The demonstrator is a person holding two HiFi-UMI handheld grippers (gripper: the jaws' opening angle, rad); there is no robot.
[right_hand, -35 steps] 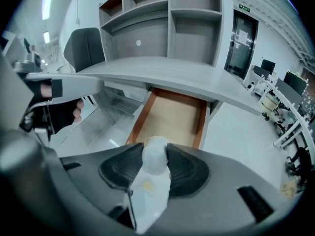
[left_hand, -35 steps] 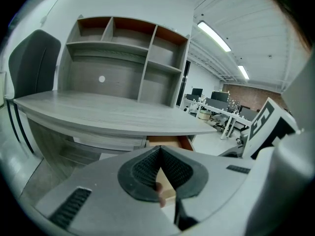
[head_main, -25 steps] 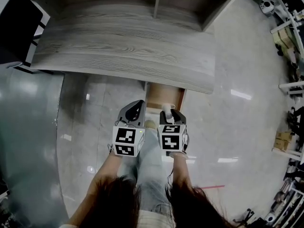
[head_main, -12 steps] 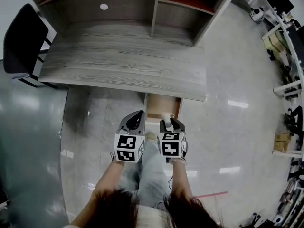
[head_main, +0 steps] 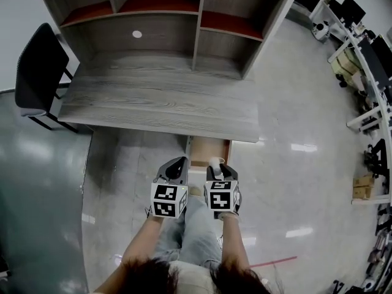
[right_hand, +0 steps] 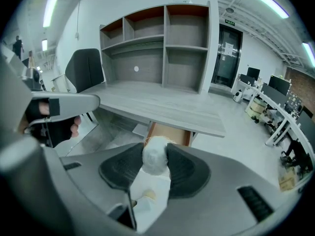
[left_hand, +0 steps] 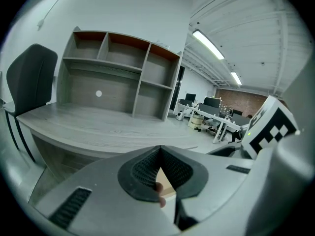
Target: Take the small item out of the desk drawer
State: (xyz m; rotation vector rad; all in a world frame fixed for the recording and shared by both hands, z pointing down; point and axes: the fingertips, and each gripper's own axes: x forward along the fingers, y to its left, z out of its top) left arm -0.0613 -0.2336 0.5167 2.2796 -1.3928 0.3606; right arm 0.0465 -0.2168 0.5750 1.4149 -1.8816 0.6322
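Note:
A small white fluffy ball (right_hand: 156, 159) sits between the dark pads of my right gripper (right_hand: 156, 150), which is shut on it. In the head view that ball (head_main: 215, 162) shows at the tip of the right gripper (head_main: 216, 164), just in front of the open wooden drawer (head_main: 208, 148) under the grey desk (head_main: 159, 106). The drawer (right_hand: 170, 133) lies below and beyond the ball. My left gripper (head_main: 176, 163) hangs beside the right one, level with it. Its jaws (left_hand: 159, 149) meet at the tips with nothing held.
A grey hutch with red-backed shelves (head_main: 196, 17) stands on the desk. A black chair (head_main: 38, 72) is at the desk's left end. Office desks and equipment (head_main: 367, 60) line the right side. The person's legs (head_main: 190, 225) are below the grippers on a glossy floor.
The view has pulled back and tilted up, so more of the hutch shows and the desk sits lower in frame. Both grippers keep their pose; the ball stays in the right one.

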